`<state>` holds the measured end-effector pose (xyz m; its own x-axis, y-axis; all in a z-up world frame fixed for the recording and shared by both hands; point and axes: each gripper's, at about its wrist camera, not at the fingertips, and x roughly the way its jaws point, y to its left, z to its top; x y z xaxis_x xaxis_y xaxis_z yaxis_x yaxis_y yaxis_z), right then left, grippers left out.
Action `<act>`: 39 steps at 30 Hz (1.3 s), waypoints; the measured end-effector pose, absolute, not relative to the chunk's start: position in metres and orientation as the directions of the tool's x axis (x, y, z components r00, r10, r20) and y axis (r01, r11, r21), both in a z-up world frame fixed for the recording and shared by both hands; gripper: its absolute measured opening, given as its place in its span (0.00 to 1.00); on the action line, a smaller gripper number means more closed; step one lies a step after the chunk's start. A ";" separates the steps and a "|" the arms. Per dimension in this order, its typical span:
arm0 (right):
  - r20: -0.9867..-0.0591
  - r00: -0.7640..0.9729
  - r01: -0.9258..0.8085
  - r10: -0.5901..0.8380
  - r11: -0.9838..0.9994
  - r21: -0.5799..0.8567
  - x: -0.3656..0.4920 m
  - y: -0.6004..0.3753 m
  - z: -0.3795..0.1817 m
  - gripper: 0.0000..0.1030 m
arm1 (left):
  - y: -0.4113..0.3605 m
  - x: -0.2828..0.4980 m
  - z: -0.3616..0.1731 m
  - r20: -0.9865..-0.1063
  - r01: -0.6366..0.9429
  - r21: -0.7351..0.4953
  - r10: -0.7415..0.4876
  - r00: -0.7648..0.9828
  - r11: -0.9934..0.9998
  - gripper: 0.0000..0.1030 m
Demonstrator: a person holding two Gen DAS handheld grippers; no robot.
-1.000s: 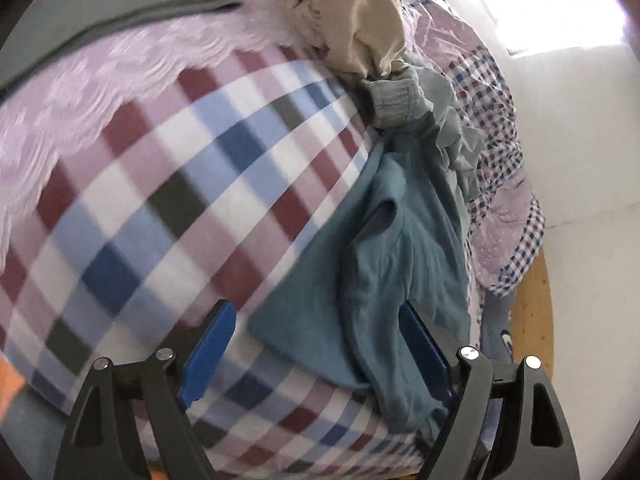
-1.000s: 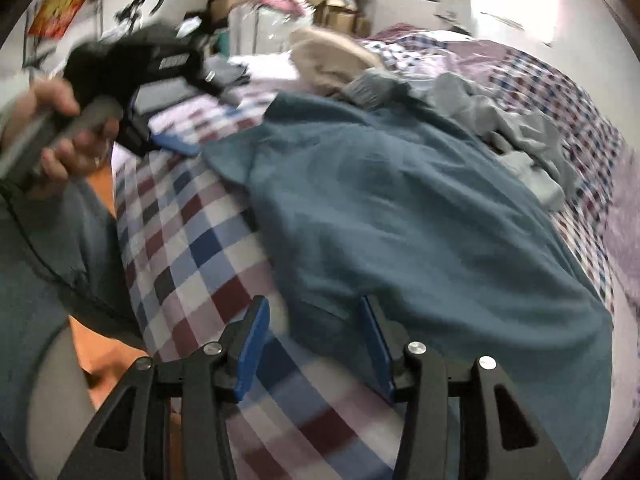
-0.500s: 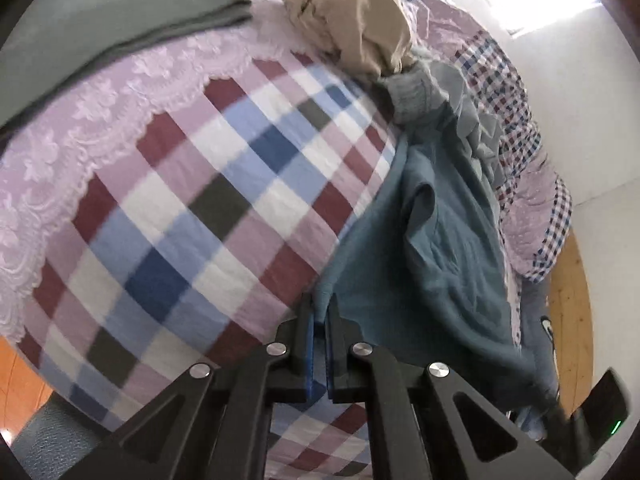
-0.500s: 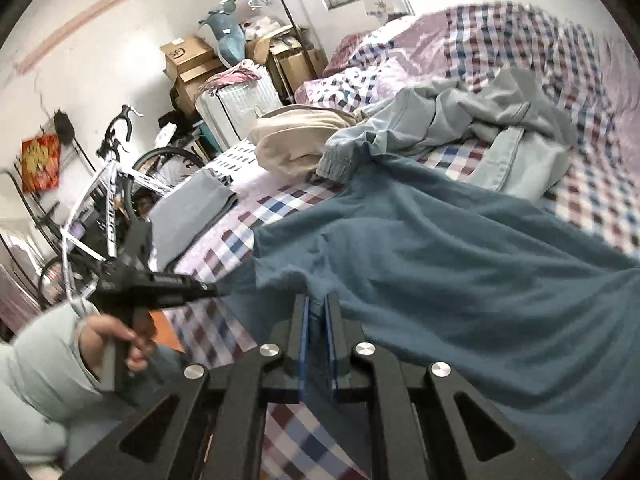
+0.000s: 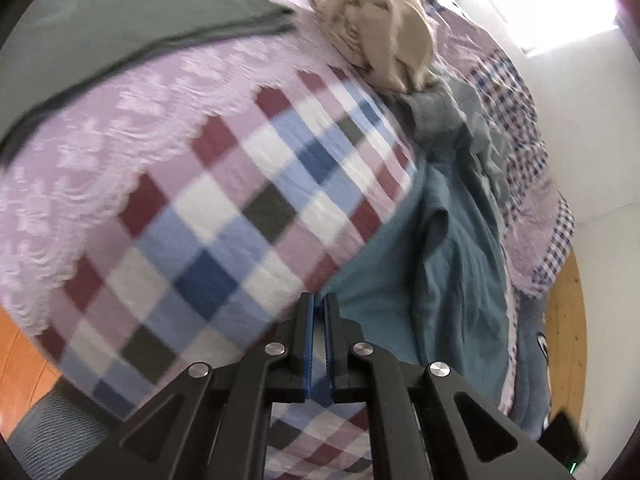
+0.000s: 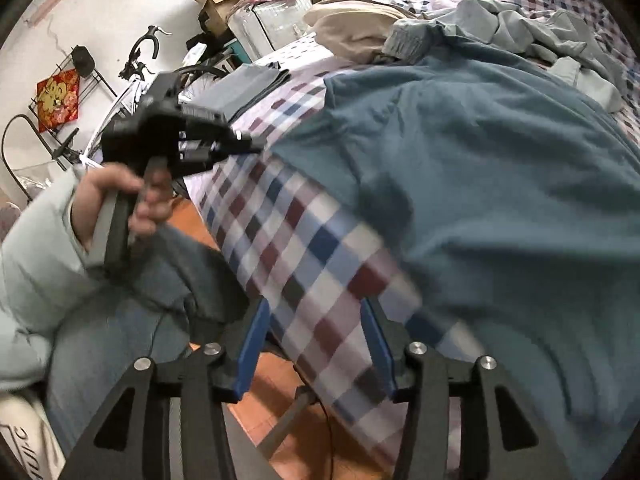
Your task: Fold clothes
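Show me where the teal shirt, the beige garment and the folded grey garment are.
teal shirt (image 6: 500, 168): right wrist view, middle of its spread body.
beige garment (image 5: 384, 36): left wrist view, centre of the crumpled heap.
folded grey garment (image 6: 244, 88): right wrist view, its flat top face.

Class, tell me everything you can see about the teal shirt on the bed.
The teal shirt is soft, plain knit fabric, spread loosely and wrinkled over the checked bedspread. A short sleeve shows in the left wrist view. The left gripper is shut on its near corner. A grey garment lies against its far edge.
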<state>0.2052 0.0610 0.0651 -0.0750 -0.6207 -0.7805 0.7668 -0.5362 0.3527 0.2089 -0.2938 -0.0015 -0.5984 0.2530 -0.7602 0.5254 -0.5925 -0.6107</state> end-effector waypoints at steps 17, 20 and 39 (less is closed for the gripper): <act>-0.783 -0.522 -0.060 -0.338 -0.901 0.429 0.192 0.365 0.088 0.56 | -0.293 0.202 -0.003 -0.714 0.478 -0.660 0.286 -0.639 -0.580 0.33; -0.815 -0.509 -0.089 -0.278 -0.924 0.371 0.194 0.370 0.082 0.56 | -0.291 0.203 -0.005 -0.709 0.473 -0.672 0.310 -0.634 -0.570 0.33; -0.775 -0.541 -0.071 -0.327 -0.901 0.429 0.192 0.375 0.061 0.52 | -0.267 0.189 -0.003 -0.687 0.374 -0.686 0.387 -0.615 -0.624 0.57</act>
<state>0.1924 0.3753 0.0609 -0.5407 -0.3265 -0.7753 -0.0708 -0.9006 0.4287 0.1885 -0.2669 -0.0029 -0.6152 0.3866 -0.6871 0.3739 -0.6242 -0.6860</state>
